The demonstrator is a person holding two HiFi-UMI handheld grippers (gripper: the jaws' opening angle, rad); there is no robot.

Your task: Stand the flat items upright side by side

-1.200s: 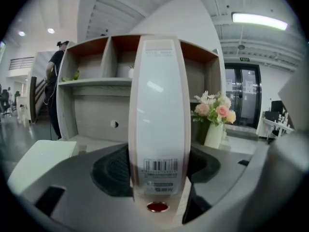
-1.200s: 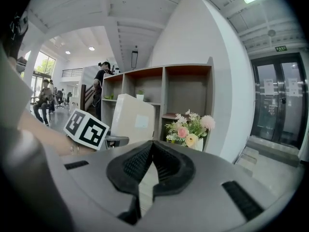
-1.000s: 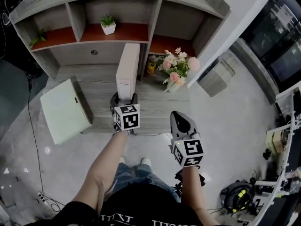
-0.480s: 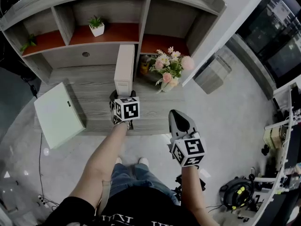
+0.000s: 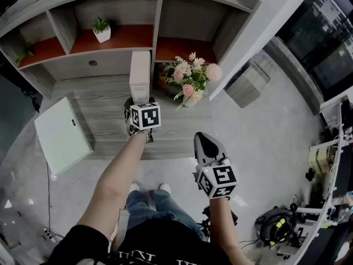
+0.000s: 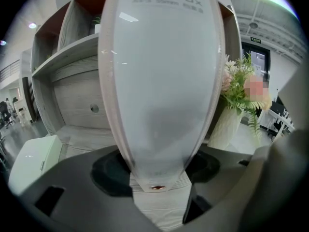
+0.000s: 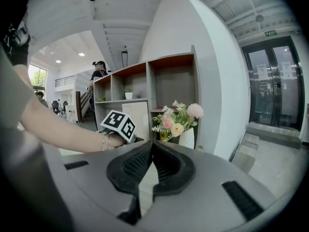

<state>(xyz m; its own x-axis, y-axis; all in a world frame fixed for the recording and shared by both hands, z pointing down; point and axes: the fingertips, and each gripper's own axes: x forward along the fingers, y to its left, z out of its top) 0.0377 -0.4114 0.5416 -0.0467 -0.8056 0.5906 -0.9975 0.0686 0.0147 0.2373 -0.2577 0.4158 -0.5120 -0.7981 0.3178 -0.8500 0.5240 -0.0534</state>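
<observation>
Already one file box (image 5: 139, 73) is held upright on the counter (image 5: 105, 112), at twelve o'clock from the left gripper (image 5: 139, 101) — its jaws are clamped on the box's lower end. The second box (image 5: 62, 134) lies flat at nine o'clock, so about half remains. The right gripper (image 5: 204, 142) has its jaws together, empty.

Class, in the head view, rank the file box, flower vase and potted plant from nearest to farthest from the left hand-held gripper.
1. file box: gripped in the left hand-held gripper.
2. flower vase: to the right.
3. potted plant: upper shelf, behind.
</observation>
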